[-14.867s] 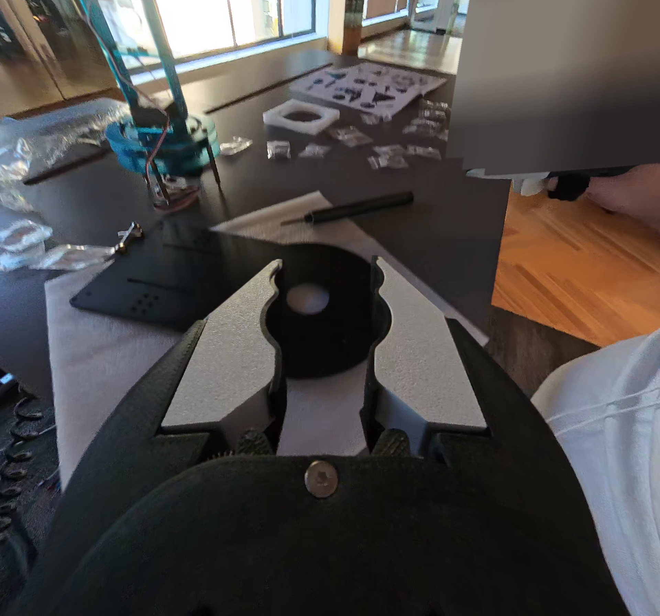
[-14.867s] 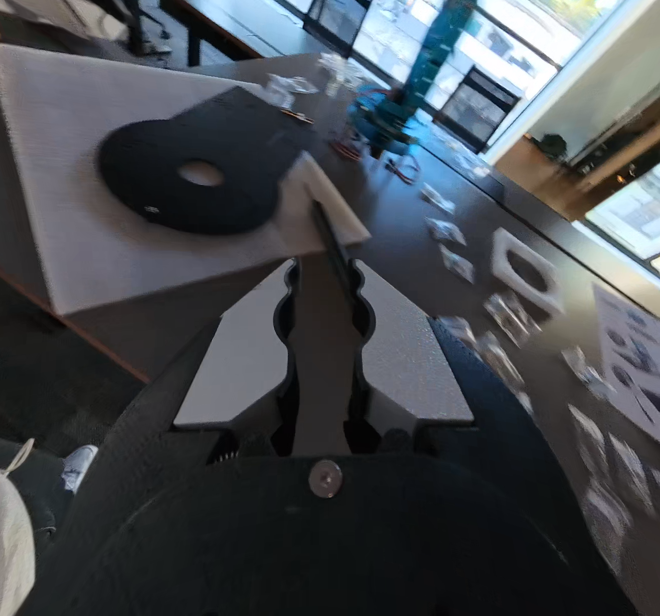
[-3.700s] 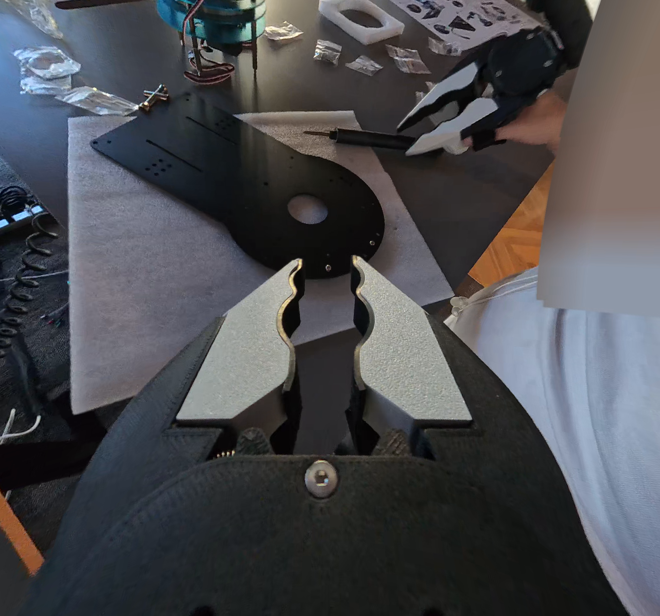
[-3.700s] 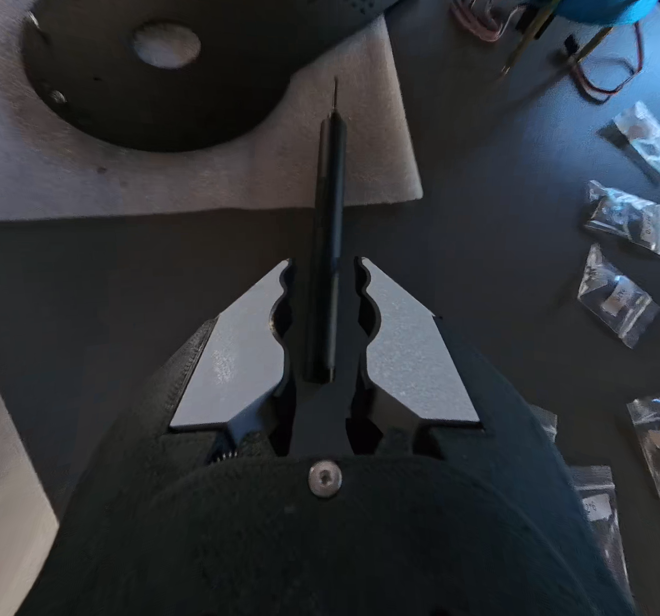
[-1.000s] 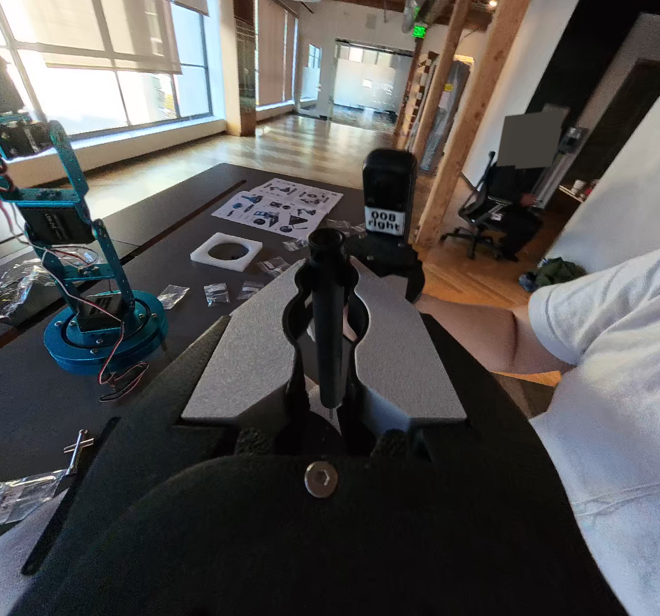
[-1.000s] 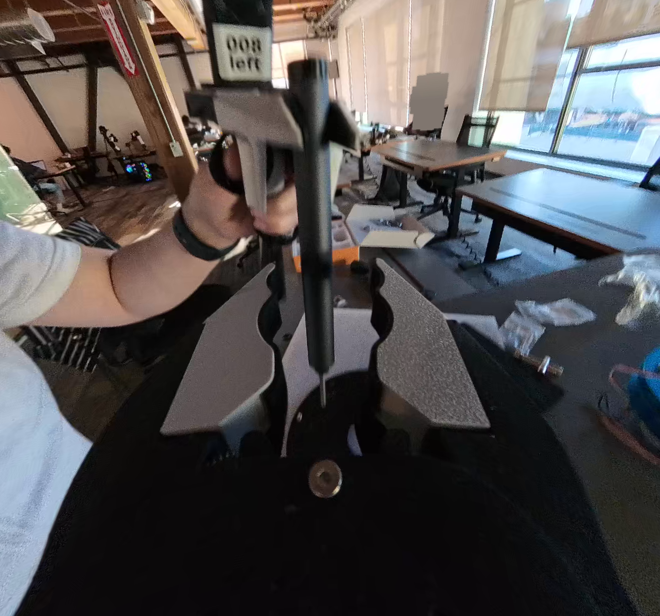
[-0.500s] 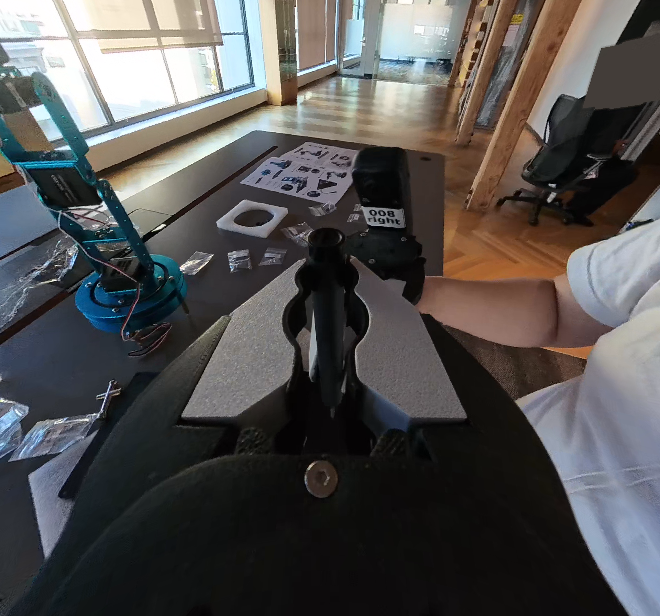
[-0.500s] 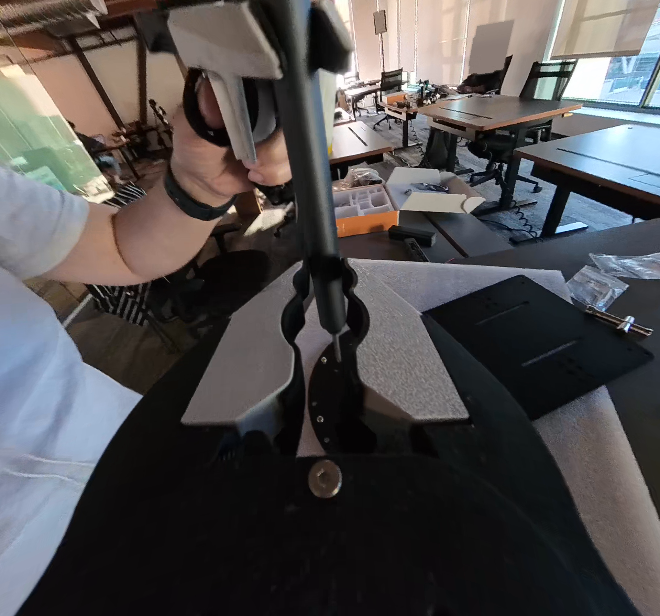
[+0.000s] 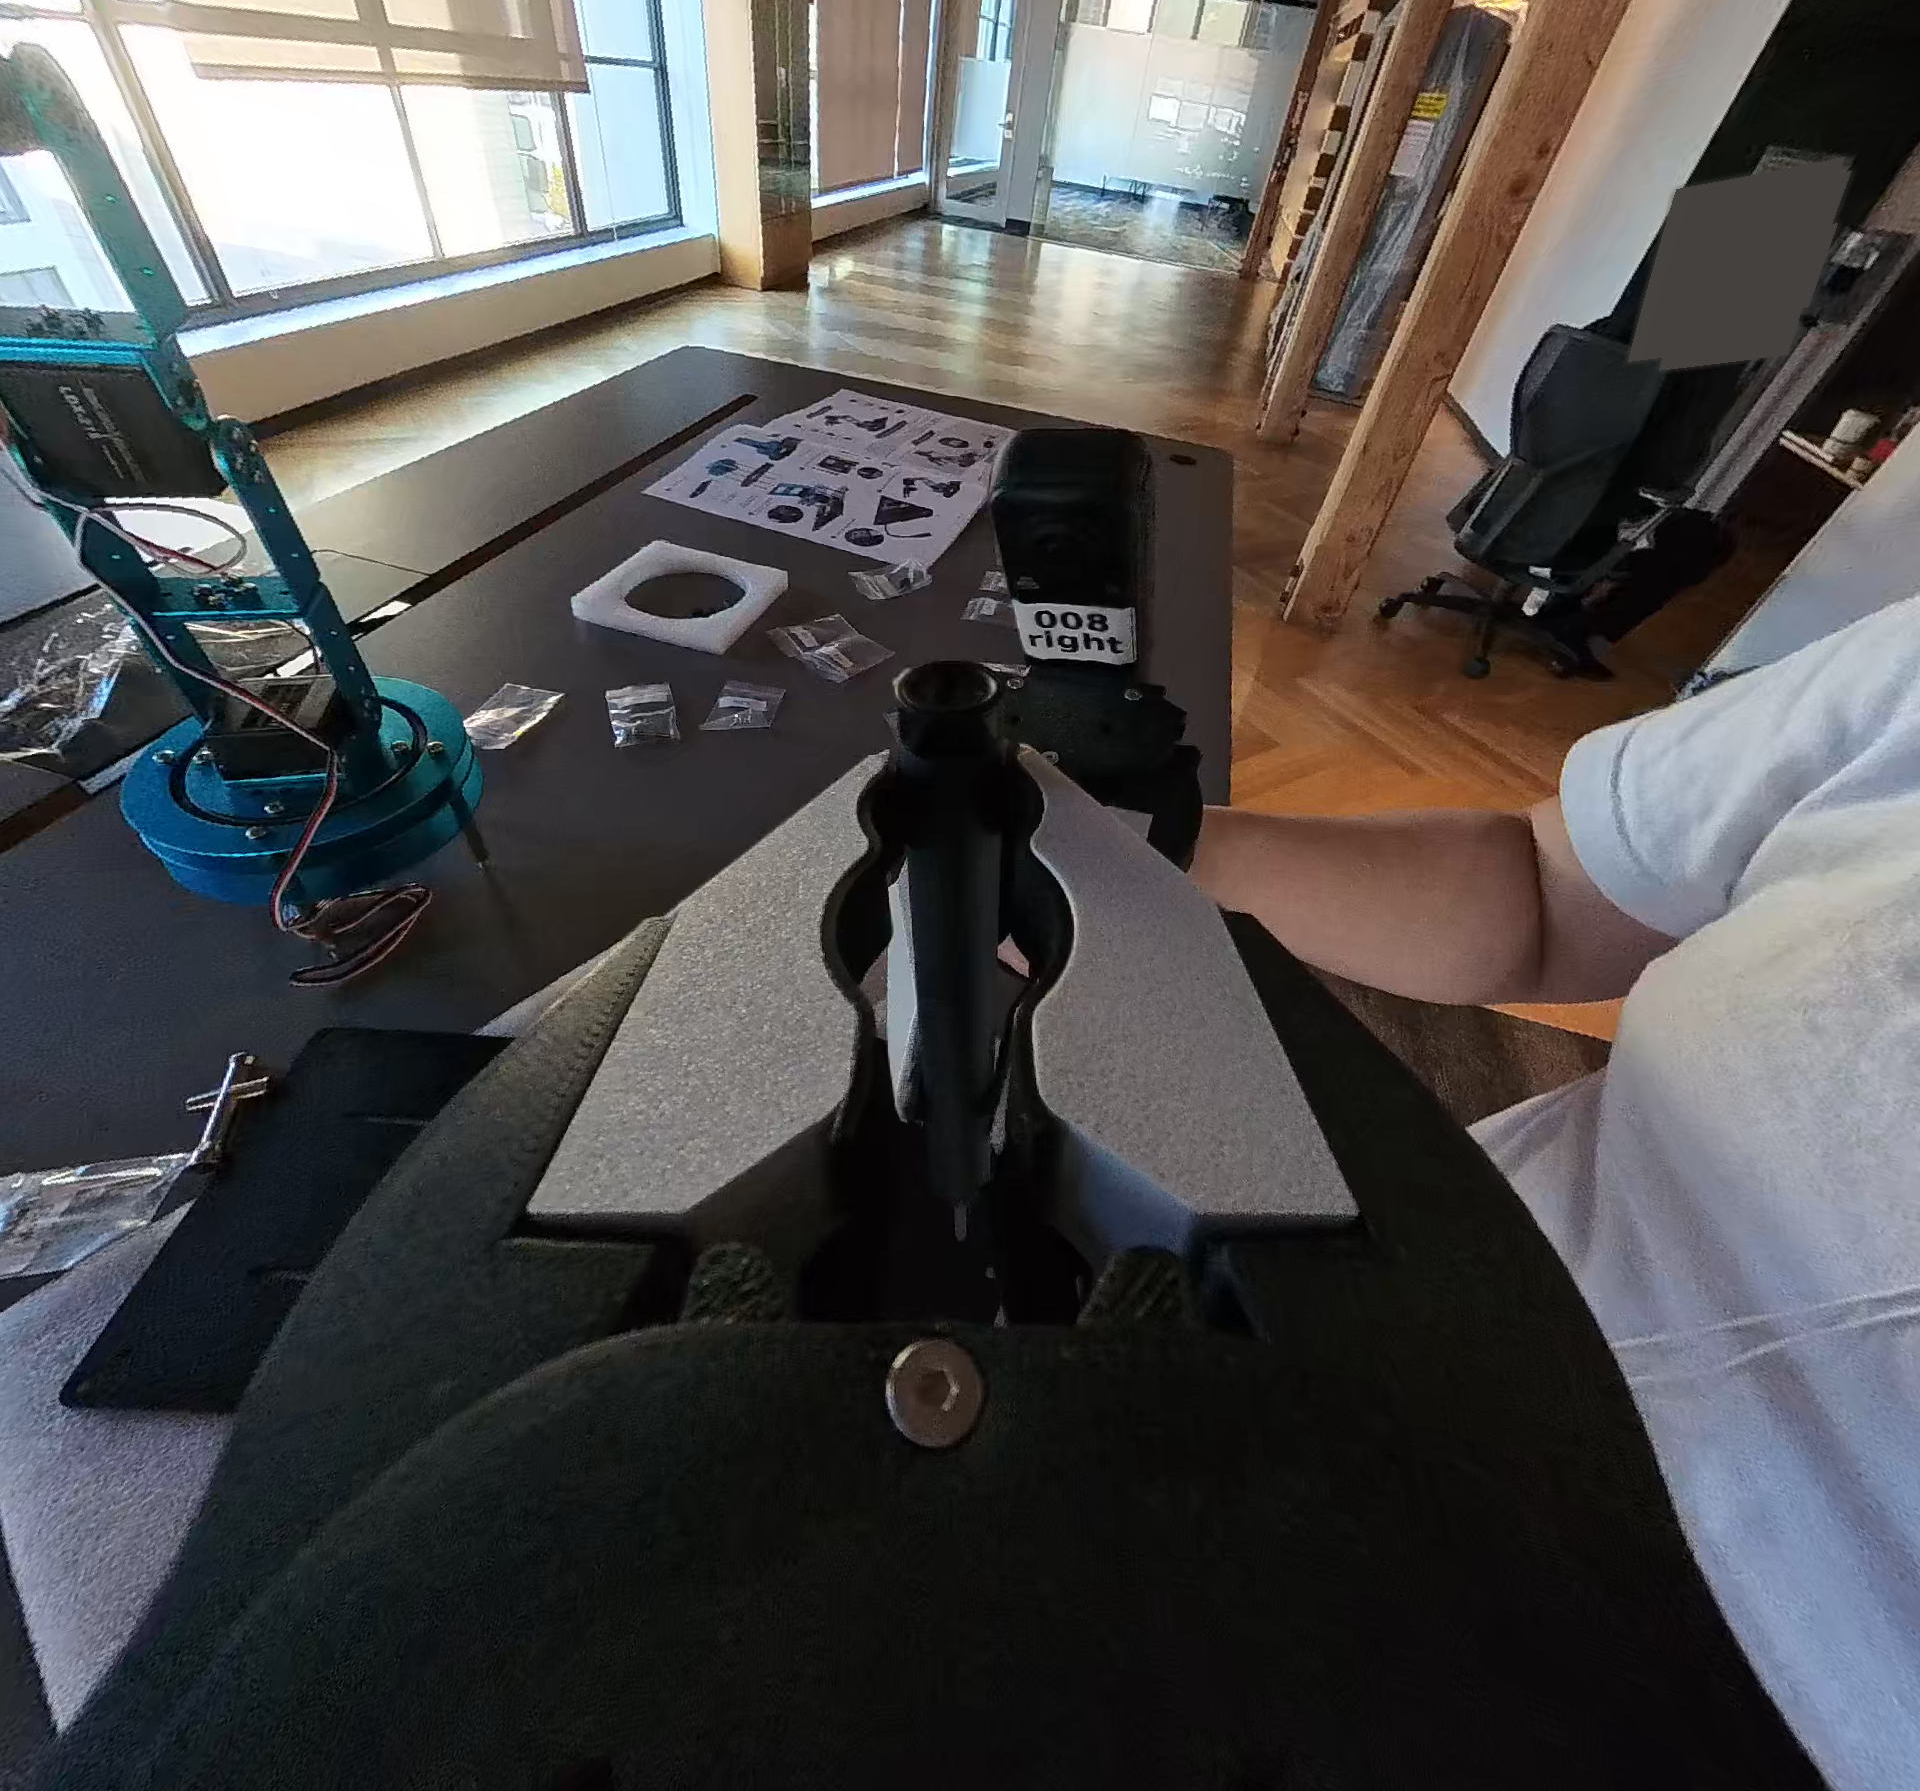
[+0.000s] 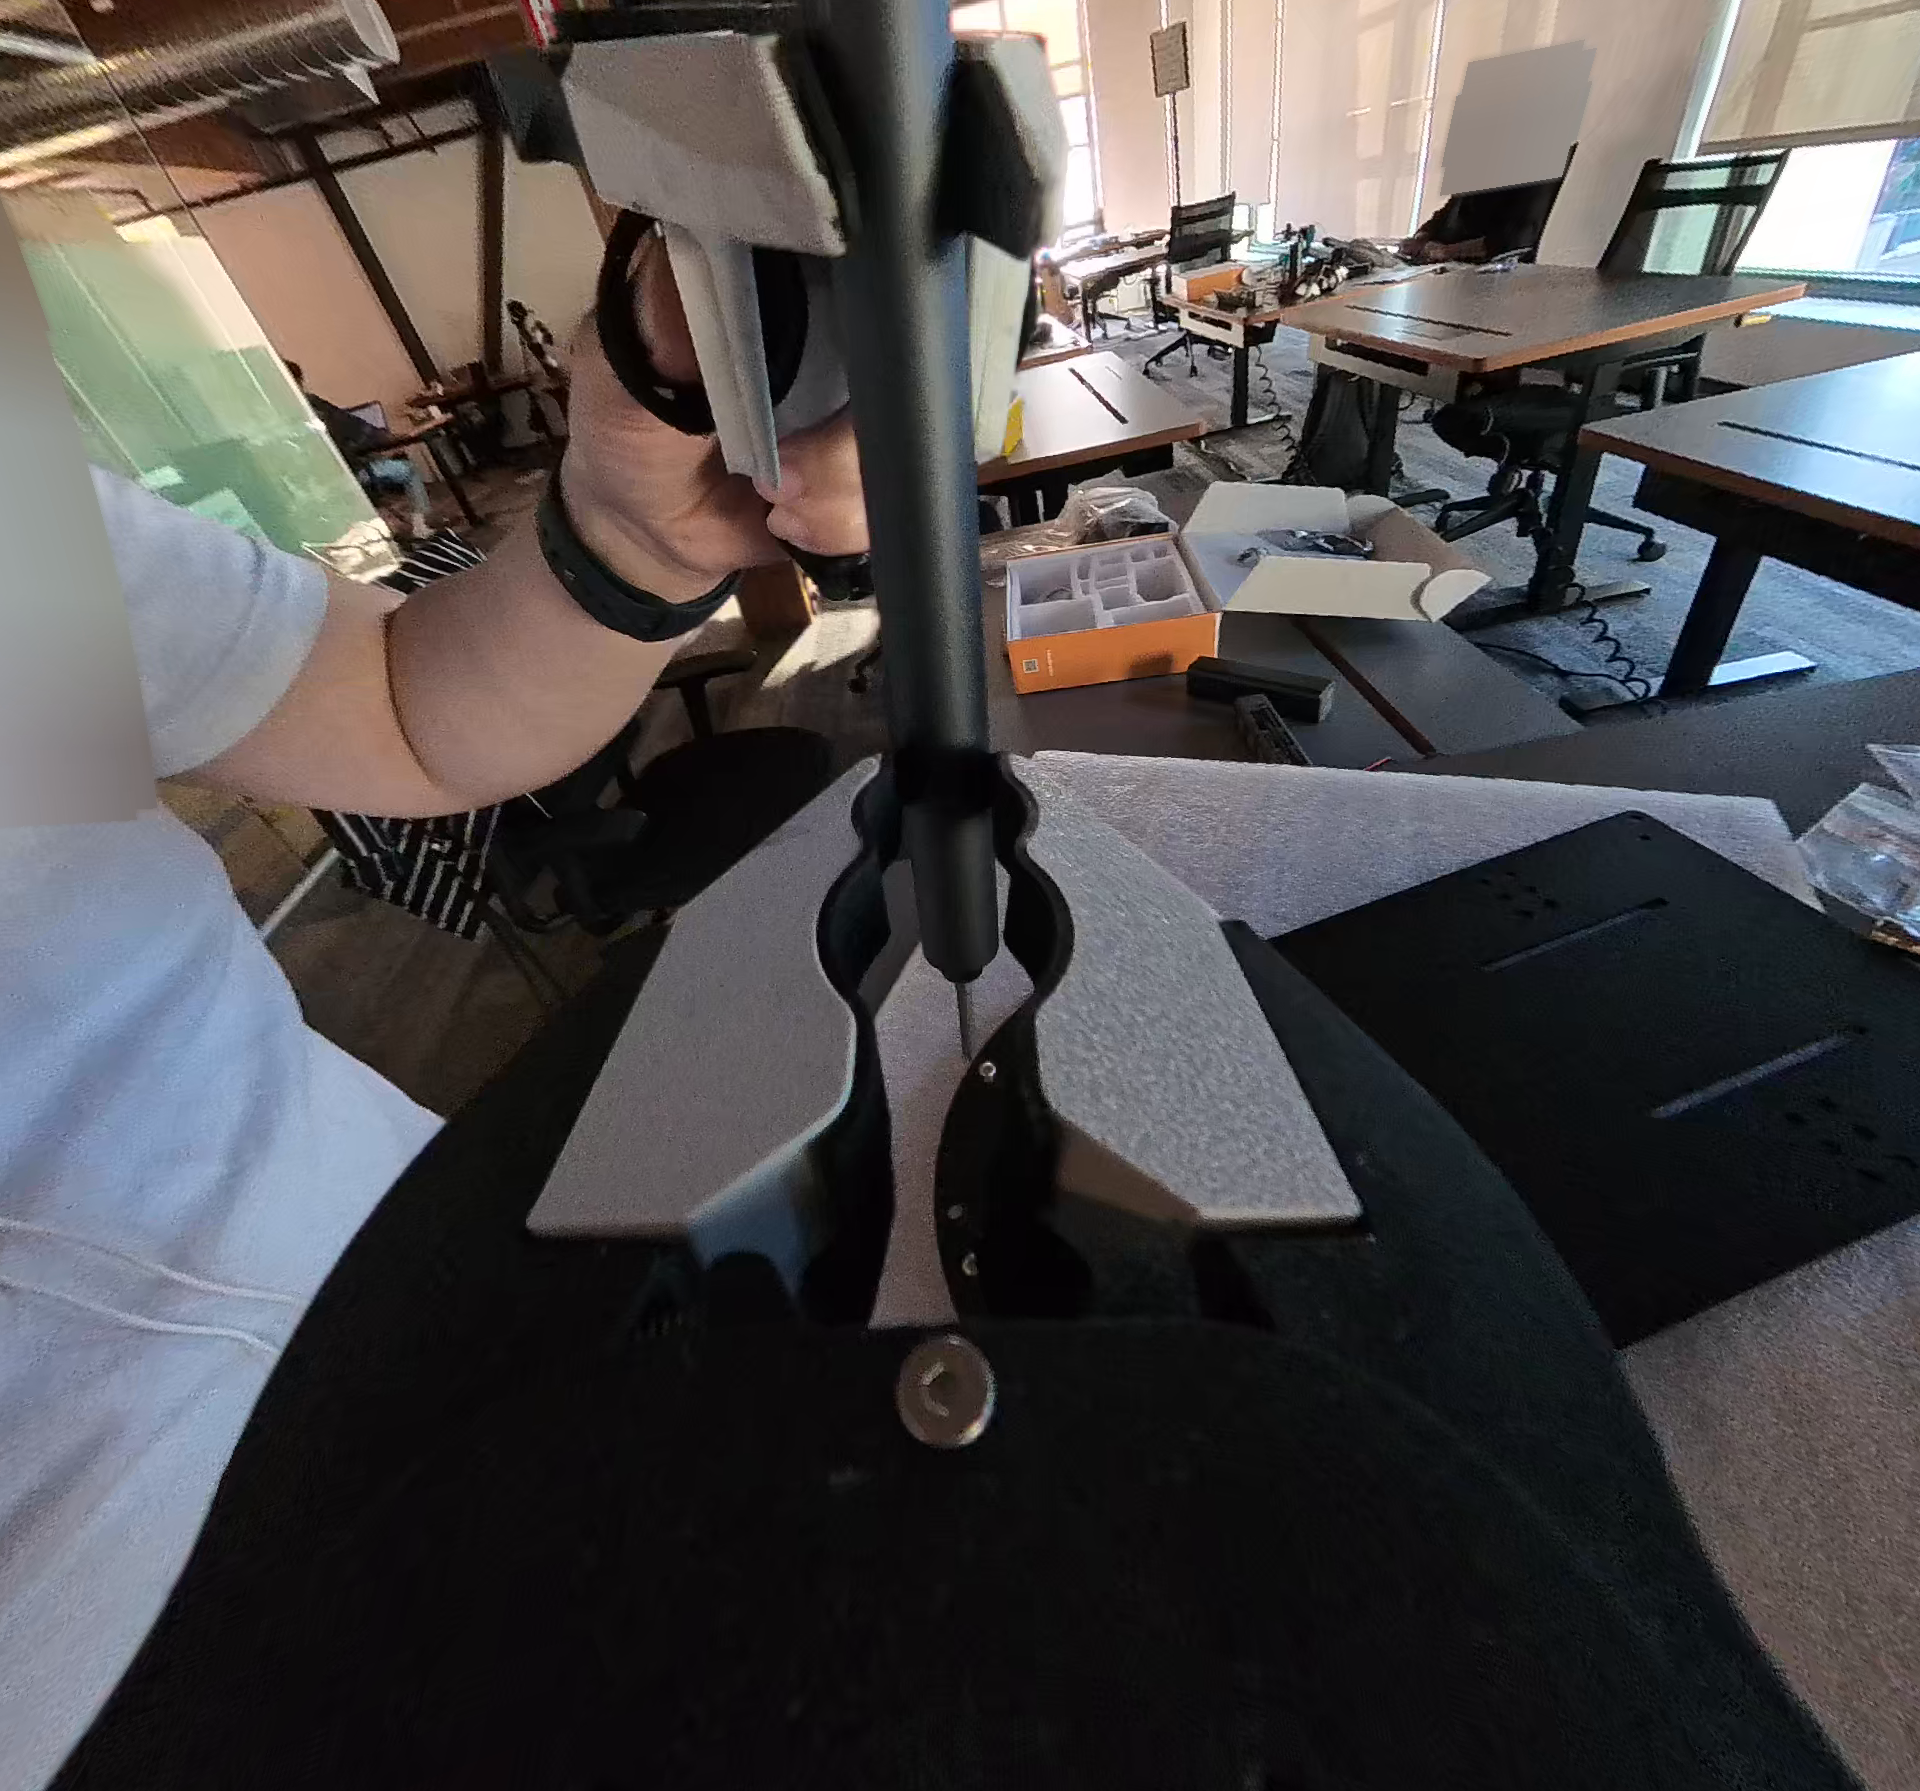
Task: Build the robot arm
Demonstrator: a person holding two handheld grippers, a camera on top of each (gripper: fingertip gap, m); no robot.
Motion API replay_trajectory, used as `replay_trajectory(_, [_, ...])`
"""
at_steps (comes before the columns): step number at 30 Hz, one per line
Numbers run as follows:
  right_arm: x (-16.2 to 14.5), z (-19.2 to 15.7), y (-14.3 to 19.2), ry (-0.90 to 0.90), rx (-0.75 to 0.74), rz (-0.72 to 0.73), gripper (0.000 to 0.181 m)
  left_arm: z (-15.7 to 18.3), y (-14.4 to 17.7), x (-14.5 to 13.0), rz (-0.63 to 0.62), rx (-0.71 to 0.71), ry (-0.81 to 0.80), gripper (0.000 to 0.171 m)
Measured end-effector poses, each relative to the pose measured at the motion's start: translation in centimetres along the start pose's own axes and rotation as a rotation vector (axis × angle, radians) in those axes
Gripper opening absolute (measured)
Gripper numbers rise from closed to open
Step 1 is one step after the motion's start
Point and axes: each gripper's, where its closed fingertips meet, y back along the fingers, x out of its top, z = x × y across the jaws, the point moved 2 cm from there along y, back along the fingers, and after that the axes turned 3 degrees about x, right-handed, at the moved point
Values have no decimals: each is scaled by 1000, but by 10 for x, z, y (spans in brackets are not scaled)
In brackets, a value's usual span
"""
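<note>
A black screwdriver (image 9: 951, 962) stands upright, tip down, held by both grippers. My left gripper (image 9: 951, 773) is shut on its upper shaft; in the right wrist view it shows above (image 10: 790, 131). My right gripper (image 10: 948, 787) is shut around the lower shaft of the screwdriver (image 10: 914, 391). The thin tip hangs just above the rim of a black plate (image 10: 1610, 1066), beside a small hole at its round end. The plate lies on a white foam sheet (image 10: 1299, 827). The right gripper also shows beyond the left one (image 9: 1081, 598).
A blue robot arm base (image 9: 301, 796) with wires stands at the left. A white foam square (image 9: 681, 593), a printed sheet (image 9: 831, 479) and small plastic bags (image 9: 639, 707) lie farther back. A metal T-key (image 9: 223, 1107) lies by the plate. An orange box (image 10: 1112, 619) sits on another desk. My right fingertips sit around 9 cm from my left ones.
The right gripper has shut around the screwdriver's lower shaft. Both grippers have come down with it, so its tip is now close over the plate's rim.
</note>
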Motion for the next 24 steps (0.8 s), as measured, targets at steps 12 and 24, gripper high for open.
replay_trajectory(12, [-3,-9,-11,45,-12,66,14,7,12,-5,7,14,-33,15])
replay_trajectory(24, [0,-15,-5,-82,71,105,15,11,15,-2,18,12,-22,16])
